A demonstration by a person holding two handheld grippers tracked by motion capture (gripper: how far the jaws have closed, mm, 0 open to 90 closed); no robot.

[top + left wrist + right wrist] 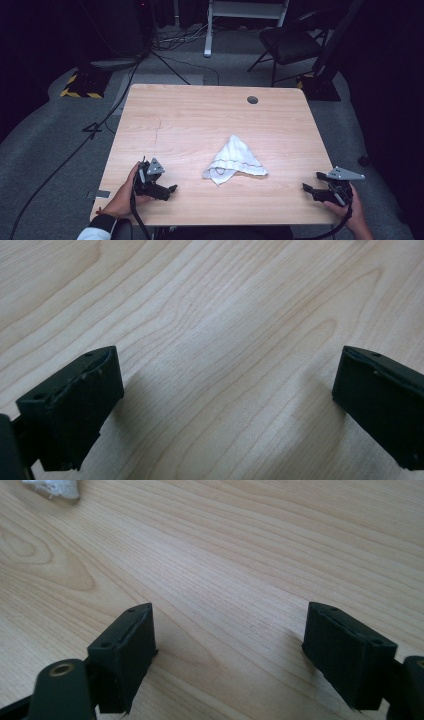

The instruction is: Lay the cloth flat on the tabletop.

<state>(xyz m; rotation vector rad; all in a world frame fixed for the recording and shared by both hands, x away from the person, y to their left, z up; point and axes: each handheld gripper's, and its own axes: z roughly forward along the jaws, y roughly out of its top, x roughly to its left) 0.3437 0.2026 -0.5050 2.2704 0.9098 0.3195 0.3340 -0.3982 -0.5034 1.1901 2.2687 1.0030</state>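
A crumpled white cloth with a thin dark line of stitching (234, 160) lies bunched in a rough triangle on the light wooden table (200, 115), a little nearer the person's edge than the middle. Neither gripper touches it.

The left gripper (169, 191) sits low over the table near the front left corner, held in the person's left hand (125, 192), and points toward the cloth. In the left gripper view its 2 black jaws stand wide apart with only bare wood grain between them (227, 390), so it is open and empty. The cloth lies well apart from it, to its right.

The right gripper (311, 184) is near the front right edge, held in the person's right hand (352, 212), its jaws pointing left toward the cloth. In the right gripper view the 2 jaws are likewise spread wide over bare wood (227, 645), holding nothing. A small white patch at that view's top left corner (52, 487) is probably an edge of the cloth, though too little of it is visible to be sure.

A round dark hole (252, 100) sits near the table's far edge.
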